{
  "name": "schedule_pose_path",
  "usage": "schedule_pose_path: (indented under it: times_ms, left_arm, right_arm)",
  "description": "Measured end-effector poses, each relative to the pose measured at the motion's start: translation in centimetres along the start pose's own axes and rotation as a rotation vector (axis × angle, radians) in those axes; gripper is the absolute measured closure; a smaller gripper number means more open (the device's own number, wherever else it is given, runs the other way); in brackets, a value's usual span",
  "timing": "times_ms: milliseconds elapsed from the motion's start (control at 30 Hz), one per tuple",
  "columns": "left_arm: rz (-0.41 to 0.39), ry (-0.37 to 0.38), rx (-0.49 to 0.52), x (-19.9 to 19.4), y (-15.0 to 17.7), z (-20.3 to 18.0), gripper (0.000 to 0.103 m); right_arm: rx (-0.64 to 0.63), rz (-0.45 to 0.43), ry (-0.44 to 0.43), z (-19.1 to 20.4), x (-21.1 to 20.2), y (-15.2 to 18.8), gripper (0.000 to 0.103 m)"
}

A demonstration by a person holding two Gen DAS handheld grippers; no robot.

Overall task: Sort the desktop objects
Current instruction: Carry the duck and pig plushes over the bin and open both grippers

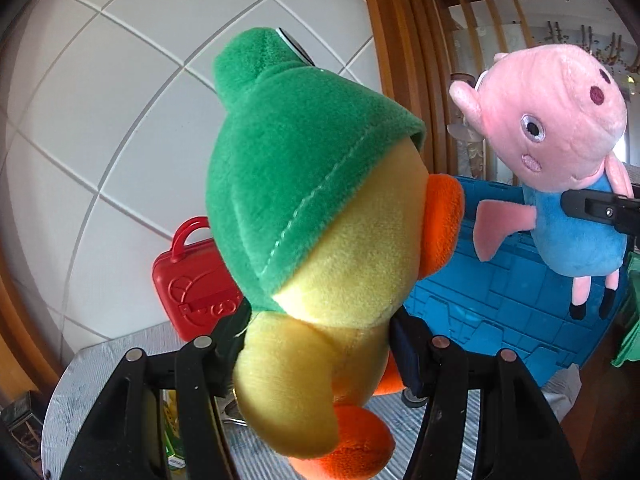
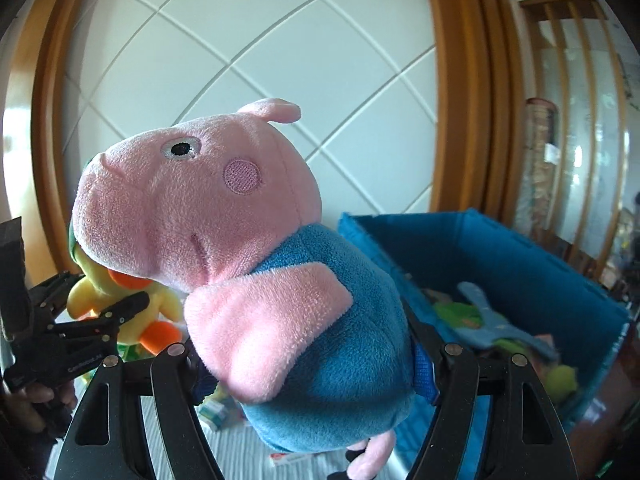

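Left wrist view: left gripper (image 1: 316,344) pinching the duck plush (image 1: 320,240) at the body, centre of frame, green hat toward upper left. Right wrist view: right gripper (image 2: 308,354) clamped on the pig plush (image 2: 240,248) across the blue torso, centre of frame, head toward left. Both toys lifted clear of the grey table (image 1: 92,368). Blue bin (image 2: 520,264) at right of frame, open-topped, already holding several soft items. Red toy case (image 1: 192,284) at lower left of the left view, beside the wall.

Step in hand, as judged: transport of both plush toys toward the bin.

Next move: carry each toy over the bin rim, centre above the opening, then spread the jaws. Avoid collision between the two grippers, currently close together.
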State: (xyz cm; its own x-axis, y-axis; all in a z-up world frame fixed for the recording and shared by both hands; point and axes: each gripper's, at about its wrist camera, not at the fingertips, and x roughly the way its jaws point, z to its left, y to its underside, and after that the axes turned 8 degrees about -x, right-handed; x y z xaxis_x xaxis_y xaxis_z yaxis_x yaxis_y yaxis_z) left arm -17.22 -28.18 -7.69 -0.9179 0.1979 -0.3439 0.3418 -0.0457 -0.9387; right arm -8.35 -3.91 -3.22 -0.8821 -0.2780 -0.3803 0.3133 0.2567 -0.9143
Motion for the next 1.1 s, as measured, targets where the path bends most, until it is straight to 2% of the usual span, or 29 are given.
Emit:
schedule_pose_path:
  times_ms: [167,367,633,733,833,900,1000,1067,1100]
  left_arm:
    - [-0.005,0.076,0.038,0.9,-2.0,-3.9,0.044]
    - [-0.059,0.16,0.08,2.2,-5.0,-8.7,0.044]
    - [-0.083,0.195,0.093,6.4,-8.5,-16.5,0.043]
    - [-0.069,0.204,0.104,8.6,-10.0,-20.0,0.043]
    - [-0.047,0.2,0.098,11.1,-11.3,-22.2,0.043]
    - [-0.027,0.187,0.102,11.9,-12.8,-24.6,0.043]
    - [-0.005,0.175,0.108,14.5,-14.5,-25.9,0.041]
    - [0.011,0.169,0.129,16.3,-15.7,-26.9,0.039]
    - [0.016,0.158,0.143,17.1,-16.3,-27.5,0.036]
  right_arm:
    - [0.029,-0.033,0.083,-3.5,-3.6,-1.1,0.028]
    - [0.053,-0.082,0.162,-8.5,-7.1,-2.1,0.028]
    - [0.064,-0.082,0.194,-17.5,-8.8,-2.3,0.027]
    - [0.074,-0.069,0.188,-22.3,-7.2,-2.4,0.027]
    - [0.089,-0.035,0.174,-27.8,-3.2,-2.2,0.027]
    - [0.093,-0.007,0.161,-30.0,-1.1,-2.2,0.027]
    - [0.078,0.036,0.156,-32.5,2.1,-2.5,0.026]
    - [0.067,0.071,0.152,-33.6,4.3,-3.1,0.019]
    - [0.064,0.082,0.153,-33.7,5.0,-3.2,0.019]
